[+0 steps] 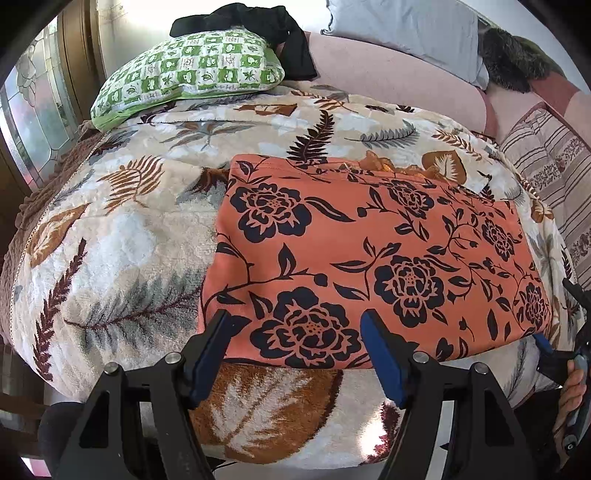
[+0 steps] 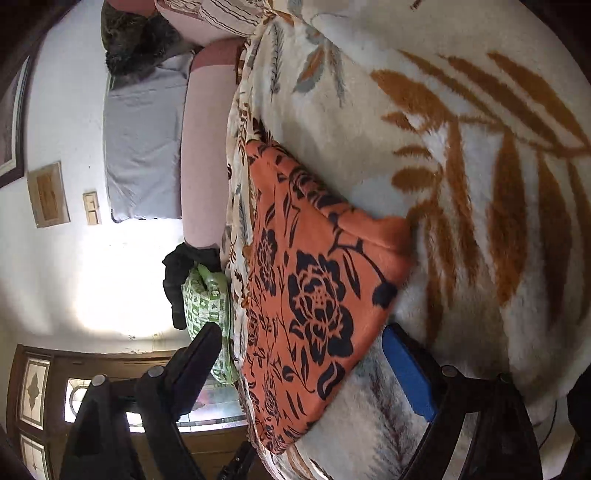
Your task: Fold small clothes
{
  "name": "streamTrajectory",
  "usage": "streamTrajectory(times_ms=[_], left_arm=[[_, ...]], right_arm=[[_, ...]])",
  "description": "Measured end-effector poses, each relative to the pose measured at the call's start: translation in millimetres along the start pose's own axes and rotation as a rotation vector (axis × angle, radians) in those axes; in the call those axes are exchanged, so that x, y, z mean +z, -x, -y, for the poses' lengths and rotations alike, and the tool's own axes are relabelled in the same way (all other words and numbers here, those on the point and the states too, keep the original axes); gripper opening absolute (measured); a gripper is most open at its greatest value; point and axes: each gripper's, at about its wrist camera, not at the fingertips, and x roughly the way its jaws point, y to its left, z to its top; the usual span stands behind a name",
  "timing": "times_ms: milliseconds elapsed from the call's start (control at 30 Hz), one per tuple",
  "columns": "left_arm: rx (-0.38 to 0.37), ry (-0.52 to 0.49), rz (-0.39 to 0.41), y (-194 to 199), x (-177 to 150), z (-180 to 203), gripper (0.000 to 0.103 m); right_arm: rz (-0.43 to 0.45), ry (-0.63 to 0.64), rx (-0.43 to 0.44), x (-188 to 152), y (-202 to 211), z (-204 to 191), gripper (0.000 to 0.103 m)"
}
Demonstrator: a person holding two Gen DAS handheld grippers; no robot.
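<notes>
- Window (image 1: 22, 122) with patterned glass at 9 o'clock of left wrist view, wood frame.
- Green checked pillow (image 1: 192, 72) at 11 o'clock, lying on the leaf-print blanket (image 1: 110, 236); black garment (image 1: 258, 22) draped over the pillow's far edge.
- Left gripper (image 1: 295, 332): jaws wide apart, holding nothing; blue-padded fingers straddle the near hem of the orange floral cloth (image 1: 369, 251), tips over or touching fabric, can't tell which.
- Orange floral cloth lies flat on the blanket, centre to 3 o'clock, roughly rectangular, looks folded; crumpled far edge at 1 o'clock.
- Pink bolster (image 1: 388, 77) and grey pillow (image 1: 406, 26) at 12–1 o'clock behind the blanket; striped cover (image 1: 550, 177) at 3 o'clock.
- Right gripper's blue finger (image 1: 543, 343) at 4 o'clock by the cloth's near right corner, hand (image 1: 569, 398) on its handle.
- Right wrist view is rolled sideways: right gripper (image 2: 303, 336) fully spread, gripping nothing; cloth corner (image 2: 317, 295) sits between its fingers, contact unclear.
</notes>
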Motion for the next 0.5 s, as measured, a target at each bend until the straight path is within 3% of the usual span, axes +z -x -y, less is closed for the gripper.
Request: streamTrajectory(times_ms=[500], left_arm=[[0.020, -0.003, -0.007, -7, 3, 0, 0.073]], right_arm=[[0.020, 0.031, -0.040, 5, -6, -12, 0.091]])
